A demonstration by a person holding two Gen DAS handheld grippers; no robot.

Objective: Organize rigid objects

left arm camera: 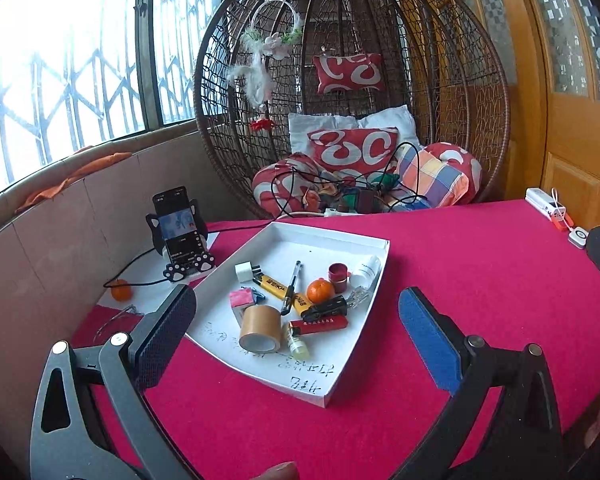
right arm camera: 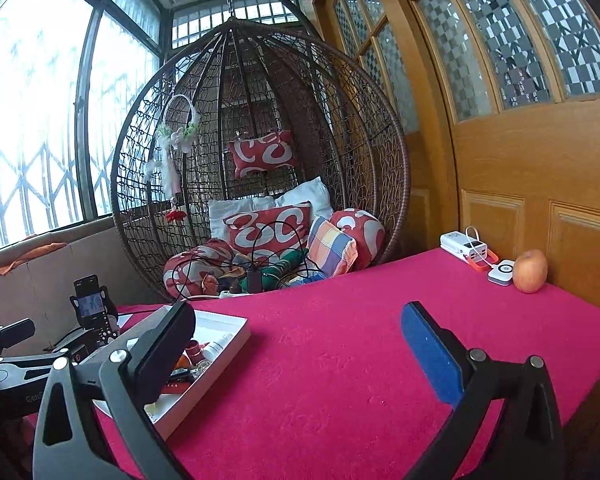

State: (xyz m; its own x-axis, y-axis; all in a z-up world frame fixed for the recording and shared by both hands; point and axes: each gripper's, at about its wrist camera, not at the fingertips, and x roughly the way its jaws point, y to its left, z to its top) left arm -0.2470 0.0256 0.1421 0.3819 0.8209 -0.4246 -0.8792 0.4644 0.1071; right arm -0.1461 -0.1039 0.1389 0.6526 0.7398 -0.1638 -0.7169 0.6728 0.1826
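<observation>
White shallow cardboard tray [left arm camera: 370, 276] sits on the red felt-like tabletop [left arm camera: 480, 280], handwriting on its near floor, holding the rigid items in a loose pile: brown tape roll [left arm camera: 260, 329] on its side at the near edge, small yellowish vial [left arm camera: 298, 344] just right of it, red lighter [left arm camera: 320, 325] lying flat, black clip-shaped piece [left arm camera: 326, 307] above that, round orange [left arm camera: 320, 290] mid-tray, yellow rectangular lighter [left arm camera: 278, 287] with a black pen [left arm camera: 291, 288] crossing over it, white cube plug adapter [left arm camera: 245, 271] at the far left, pink-and-teal small box [left arm camera: 242, 300], dark red cylindrical cap [left arm camera: 338, 276], white bottle [left arm camera: 366, 270] tipped against the right wall. Left hand-held gripper [left arm camera: 298, 308] hovers over the tray's near half, jaws spread wide, nothing between them; black textured pad on one finger, blue foam pad on the other. Tray is straight ahead of it, between the fingers in view. Right hand-held gripper [right arm camera: 300, 320] is also wide open and empty, over bare tabletop; the tray [right arm camera: 228, 350] lies off to its left, partly behind its left finger. Outside the tray: second orange [left arm camera: 121, 289] and phone on a cat-shaped stand [left arm camera: 180, 236] to the left, white power bank [right arm camera: 466, 248] and an apple [right arm camera: 531, 271] at the far right edge by the wooden door. Wicker egg chair [right arm camera: 260, 160] with red patterned cushions behind the tabletop.
</observation>
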